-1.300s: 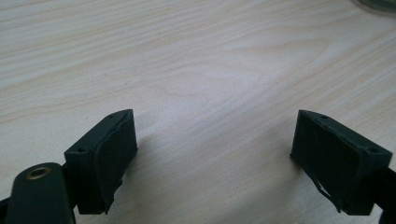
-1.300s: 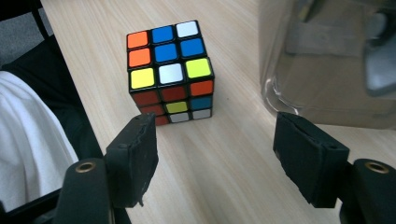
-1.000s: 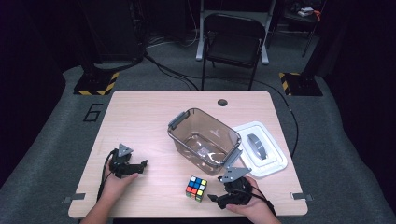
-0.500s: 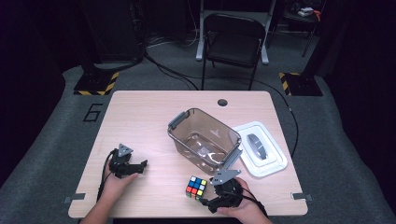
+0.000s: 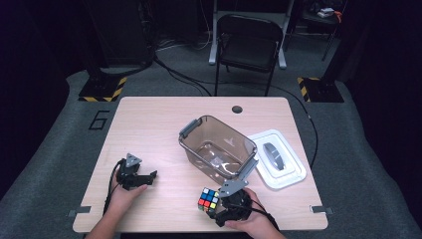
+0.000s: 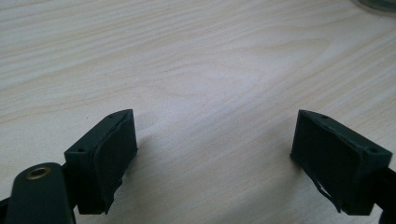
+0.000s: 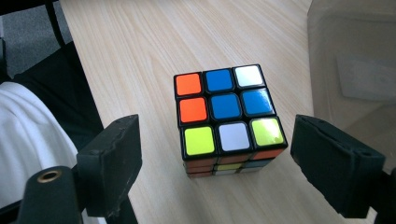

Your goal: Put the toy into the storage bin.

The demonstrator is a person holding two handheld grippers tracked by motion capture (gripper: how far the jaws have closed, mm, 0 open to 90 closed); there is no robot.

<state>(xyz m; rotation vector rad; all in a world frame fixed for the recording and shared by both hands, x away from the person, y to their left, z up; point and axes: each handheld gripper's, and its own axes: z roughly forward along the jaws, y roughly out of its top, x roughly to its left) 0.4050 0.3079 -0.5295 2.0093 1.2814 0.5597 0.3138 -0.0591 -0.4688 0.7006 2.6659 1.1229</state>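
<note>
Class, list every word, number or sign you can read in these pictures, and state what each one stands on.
"6": on the grey floor mat, left of the table.
Black-and-yellow hazard stripes, no wording: on two floor bases behind the table.
Puzzle cube: plain coloured stickers, no text.
Clear bin and white lid: nothing legible.

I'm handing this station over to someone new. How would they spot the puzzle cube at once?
Start at the clear brown bin in the middle of the wooden table. Come toward the table's near edge: the puzzle cube sits there, just ahead of the right hand-held gripper. It is the only multicoloured thing, with black-edged stickers.
</note>
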